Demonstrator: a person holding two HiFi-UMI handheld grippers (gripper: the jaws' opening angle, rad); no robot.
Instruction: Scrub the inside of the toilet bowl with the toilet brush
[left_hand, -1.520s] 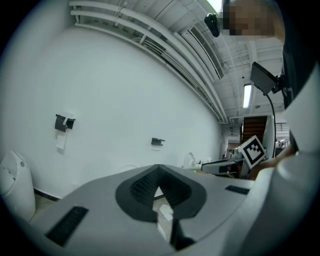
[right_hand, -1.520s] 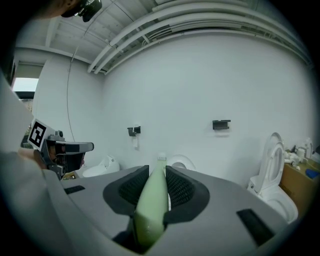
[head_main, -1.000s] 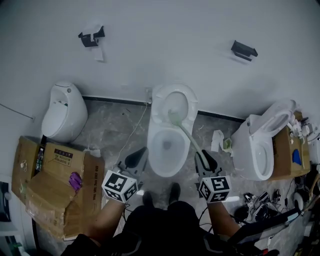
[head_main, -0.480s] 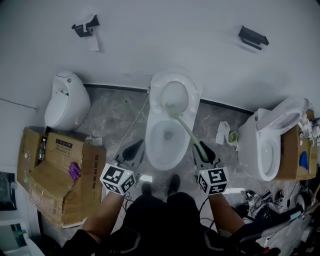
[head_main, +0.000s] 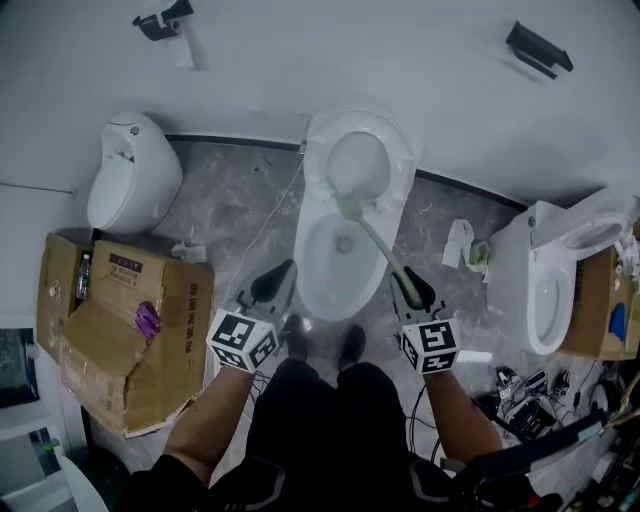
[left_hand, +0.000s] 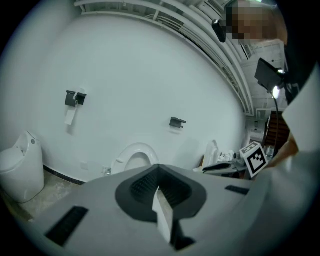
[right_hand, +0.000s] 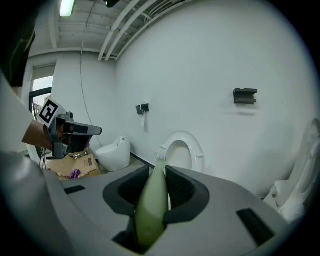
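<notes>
right tool (head_main: 408, 288) clamping toilet brush (head_main: 375, 244) | left tool (head_main: 280, 278) idling, jaws together | advice: lowering bristles inside toilet bowl (head_main: 305, 270), pressing firmly

White wall (head_main: 350, 60), grey marbled floor (head_main: 225, 230)

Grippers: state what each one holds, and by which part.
Right gripper holds the toilet brush by its green handle's end; left gripper, shut, holds nothing.

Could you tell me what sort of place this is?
Probably a test room, not a home bathroom: middle toilet, left toilet and right toilet along one wall, plus a cardboard box and loose cables.
</notes>
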